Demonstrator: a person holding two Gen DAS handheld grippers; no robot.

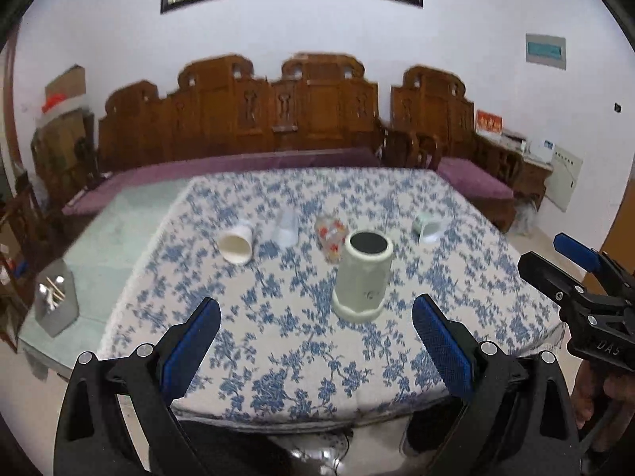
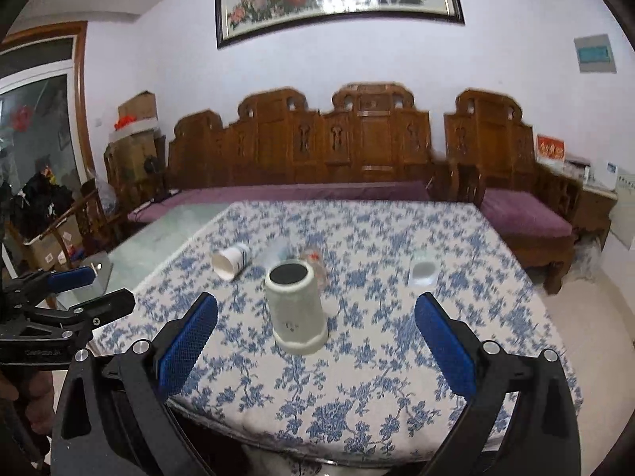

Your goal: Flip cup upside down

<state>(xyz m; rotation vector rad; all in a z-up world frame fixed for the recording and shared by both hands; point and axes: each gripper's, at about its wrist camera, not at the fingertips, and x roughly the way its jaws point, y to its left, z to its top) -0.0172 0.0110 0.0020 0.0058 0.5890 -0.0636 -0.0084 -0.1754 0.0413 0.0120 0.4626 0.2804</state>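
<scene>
A pale green-white cup (image 1: 363,277) stands on the blue floral tablecloth (image 1: 278,337), wide end down and dark round end up; it also shows in the right wrist view (image 2: 295,309). My left gripper (image 1: 315,341) is open and empty, short of the cup on the near side. My right gripper (image 2: 315,341) is open and empty, also short of the cup. The right gripper appears at the right edge of the left wrist view (image 1: 575,277). The left gripper appears at the left edge of the right wrist view (image 2: 75,297).
Behind the cup lie a white paper cup (image 1: 237,244), a clear plastic cup (image 1: 287,228), a glass with red print (image 1: 330,238) and a small green cup (image 1: 428,228). A grey holder (image 1: 55,301) stands on the bare glass tabletop at left. Wooden benches line the wall.
</scene>
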